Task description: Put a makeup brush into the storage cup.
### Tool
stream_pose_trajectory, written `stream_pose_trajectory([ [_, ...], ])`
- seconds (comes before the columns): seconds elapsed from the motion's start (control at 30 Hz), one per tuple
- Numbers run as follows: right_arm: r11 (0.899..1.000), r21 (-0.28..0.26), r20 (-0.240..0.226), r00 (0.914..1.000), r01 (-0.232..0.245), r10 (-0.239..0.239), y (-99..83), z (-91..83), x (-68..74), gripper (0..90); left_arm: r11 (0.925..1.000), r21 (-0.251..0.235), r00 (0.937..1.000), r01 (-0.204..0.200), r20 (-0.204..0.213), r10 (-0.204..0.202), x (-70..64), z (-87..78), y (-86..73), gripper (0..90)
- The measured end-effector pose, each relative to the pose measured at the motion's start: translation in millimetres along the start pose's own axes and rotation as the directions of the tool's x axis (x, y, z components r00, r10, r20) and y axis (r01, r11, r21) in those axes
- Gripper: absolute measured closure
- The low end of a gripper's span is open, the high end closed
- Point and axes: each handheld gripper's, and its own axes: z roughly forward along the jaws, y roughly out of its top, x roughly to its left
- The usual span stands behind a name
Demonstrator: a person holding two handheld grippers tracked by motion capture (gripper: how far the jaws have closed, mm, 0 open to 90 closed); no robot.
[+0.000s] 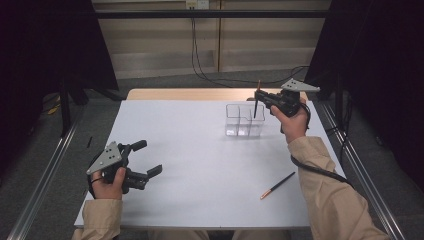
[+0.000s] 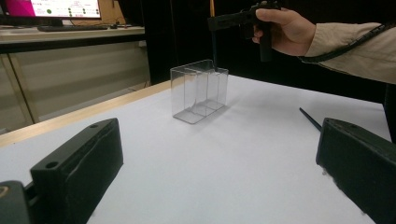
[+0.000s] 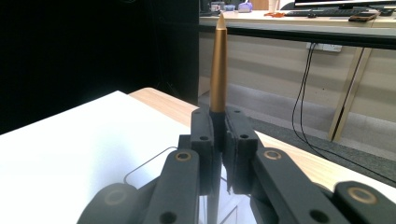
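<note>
A clear plastic box with compartments (image 1: pixel 244 120) stands on the white table (image 1: pixel 200 165) at the back right; it is also in the left gripper view (image 2: pixel 199 89). My right gripper (image 1: pixel 257 96) is shut on an upright pen (image 1: pixel 256 102) with a gold end (image 3: pixel 218 65), held above the box's right side, its dark lower end dipping towards the box. A second pen (image 1: pixel 277 185) lies flat on the table at the front right, its dark end seen past my left jaw (image 2: pixel 309 118). My left gripper (image 1: pixel 145 157) rests open near the front left, nothing between its jaws.
A wooden strip (image 1: pixel 190 94) runs along the table's far edge. Black cables (image 1: pixel 200 65) hang down the back wall to the floor. Metal rails (image 1: pixel 45 170) flank the table on both sides. A monitor and desk (image 2: pixel 56 18) stand beyond the table.
</note>
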Motion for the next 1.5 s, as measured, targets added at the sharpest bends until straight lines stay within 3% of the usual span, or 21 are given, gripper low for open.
stream_pose_trajectory([
  [1.5, 1.0, 0.024, 0.009, 1.0, -0.002, 0.002, -21.8, 1.0, -3.6, 83.0, 1.0, 0.003, 1.0, -0.008, 0.0, 0.008, -0.6, 0.0, 0.6, 0.5],
])
